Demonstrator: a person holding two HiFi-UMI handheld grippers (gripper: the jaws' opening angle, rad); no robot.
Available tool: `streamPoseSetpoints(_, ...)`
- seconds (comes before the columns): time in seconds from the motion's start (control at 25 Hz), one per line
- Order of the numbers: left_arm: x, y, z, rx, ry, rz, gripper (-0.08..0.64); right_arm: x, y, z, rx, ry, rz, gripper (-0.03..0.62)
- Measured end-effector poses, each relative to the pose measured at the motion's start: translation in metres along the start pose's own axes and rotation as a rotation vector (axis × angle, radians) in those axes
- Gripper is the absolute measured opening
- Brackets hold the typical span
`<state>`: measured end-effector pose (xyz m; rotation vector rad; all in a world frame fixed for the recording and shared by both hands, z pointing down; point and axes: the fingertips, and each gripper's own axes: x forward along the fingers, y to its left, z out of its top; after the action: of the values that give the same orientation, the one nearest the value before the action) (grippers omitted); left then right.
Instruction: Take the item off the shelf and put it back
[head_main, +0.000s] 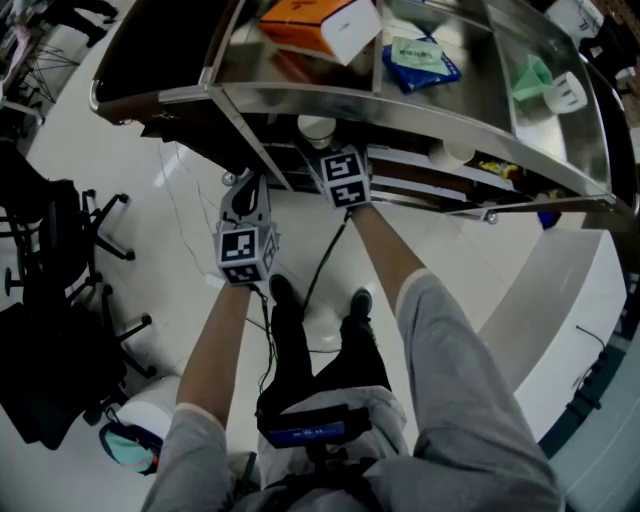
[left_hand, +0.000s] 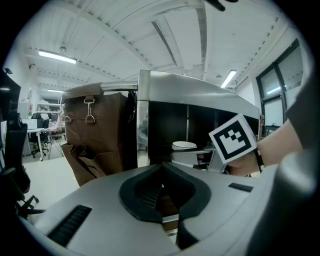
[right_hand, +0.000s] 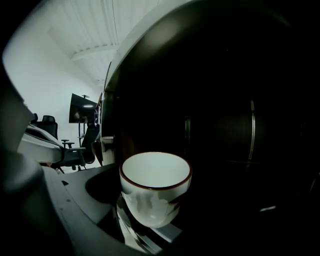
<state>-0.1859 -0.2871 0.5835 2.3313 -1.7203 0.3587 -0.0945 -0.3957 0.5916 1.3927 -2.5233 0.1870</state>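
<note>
While my right gripper (head_main: 326, 150) reaches in under the top tier of the shelf (head_main: 420, 118), its jaws stand wide, one on each side of the cup (right_hand: 155, 187).

Condition of the cup: white, with a dark line round the rim. It is upright between the jaws, inside the dark lower bay of the shelf. My near jaw lies against its wall; the far jaw is lost in shadow. I judge this to be a grip on the cup, not an open approach. A bright steel strip shows directly under the base with no clear gap, so I read the cup as on the lower tier or just above it.

My left gripper (left_hand: 161, 185) hangs outside the shelf, to the left. Its jaws are closed together and hold nothing. It takes no part in this step.

Step in hand, as I judge it: the put-back, at the point of setting down. A first grip before the lift would look much the same.

Next move calls for:
- Lower until the base bears fully on the tier, keeping the cup upright.
- Open the jaws fully.
- Withdraw straight back along the line of entry, so that neither jaw drags the rim.
</note>
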Motion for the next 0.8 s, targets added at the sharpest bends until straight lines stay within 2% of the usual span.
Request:
streamPoseSetpoints(0.4, 0.002, -0.001, -0.009, 0.0, 0.001, -0.011, 0.006, 0.016, -0.01, -0.02, -0.005, 0.04, -0.022, 0.405)
streamPoseSetpoints(0.6, 0.0, 0.001, -0.013, -0.002, 0.007, -0.004, 0.006, 0.018, -0.006, -0.021, -0.017, 0.037, -0.008, 0.407)
streamPoseSetpoints(0.8, -0.001, 0.003, -0.014, -0.011, 0.003, 0.003, 0.006, 0.019, -0.009, -0.021, -0.013, 0.041, -0.027, 0.411)
